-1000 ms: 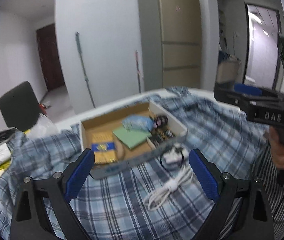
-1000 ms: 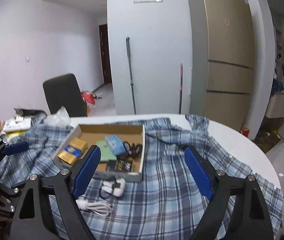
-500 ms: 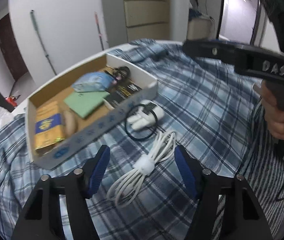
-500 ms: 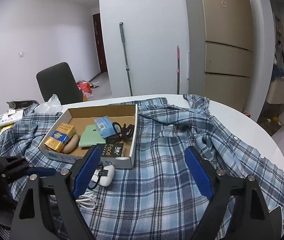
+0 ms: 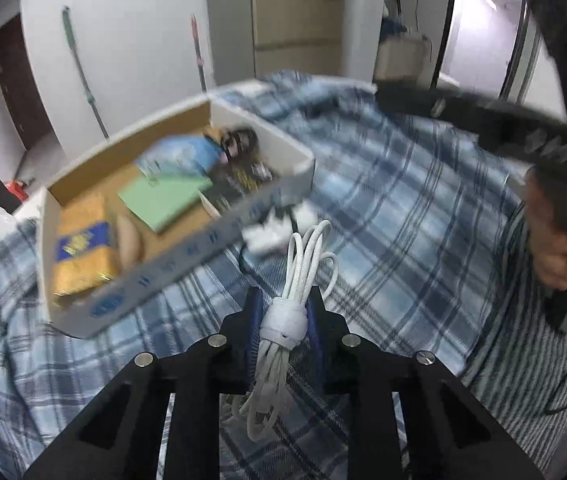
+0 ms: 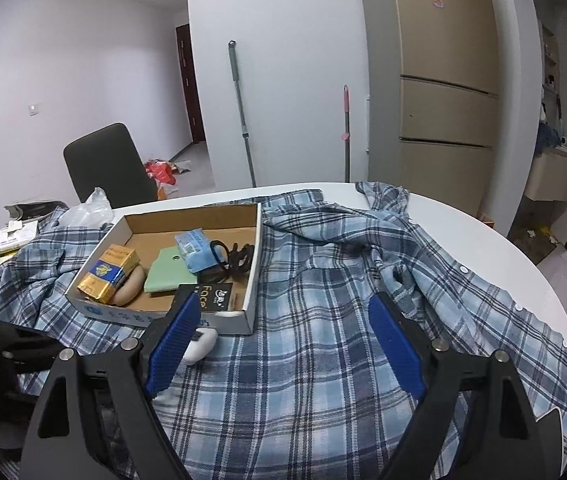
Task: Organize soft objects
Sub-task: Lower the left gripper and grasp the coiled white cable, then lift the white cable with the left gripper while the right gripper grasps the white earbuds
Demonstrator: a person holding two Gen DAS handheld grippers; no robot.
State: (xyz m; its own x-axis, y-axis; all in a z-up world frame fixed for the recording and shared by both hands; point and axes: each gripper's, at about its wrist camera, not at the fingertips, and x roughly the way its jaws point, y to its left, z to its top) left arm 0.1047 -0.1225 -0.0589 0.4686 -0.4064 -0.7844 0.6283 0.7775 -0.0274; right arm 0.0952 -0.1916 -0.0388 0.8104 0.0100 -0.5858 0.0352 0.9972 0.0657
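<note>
My left gripper [image 5: 283,314] is clamped on the white cable bundle [image 5: 289,304] at its wrap, above the plaid shirt [image 6: 323,340]. My right gripper [image 6: 283,352] hangs wide apart over that shirt, gripping nothing. Beyond lies a white charger [image 6: 201,346], then the cardboard box [image 6: 253,272] holding small items.

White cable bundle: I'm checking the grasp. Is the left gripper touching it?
Touching. The left wrist view shows the left gripper shut, blue pads pressed on both sides of the white cable bundle.
</note>
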